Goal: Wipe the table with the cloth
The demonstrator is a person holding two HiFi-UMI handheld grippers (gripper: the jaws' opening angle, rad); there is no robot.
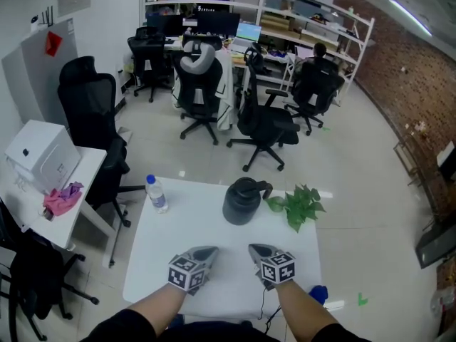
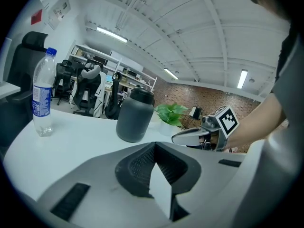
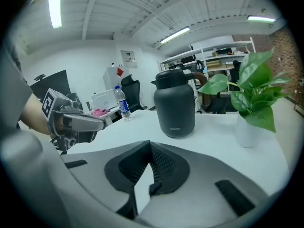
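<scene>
A pink cloth point(image 1: 63, 198) lies crumpled on a small side table point(image 1: 85, 169) left of the white table point(image 1: 206, 223); in the right gripper view the cloth point(image 3: 99, 112) shows far off. Both grippers hover over the white table's near edge, side by side. My left gripper point(image 1: 210, 250) point(image 2: 153, 146) is shut with nothing in it. My right gripper point(image 1: 255, 249) point(image 3: 150, 144) is also shut and empty. Each gripper view shows the other one: the right gripper point(image 2: 190, 136) and the left gripper point(image 3: 83, 122).
On the white table stand a water bottle point(image 1: 156, 194) point(image 2: 43, 94), a dark jug point(image 1: 242, 201) point(image 3: 175, 106) and a potted plant point(image 1: 299, 205) point(image 3: 251, 94). A white box point(image 1: 44, 155) sits on the side table. Black office chairs point(image 1: 92, 112) stand beyond.
</scene>
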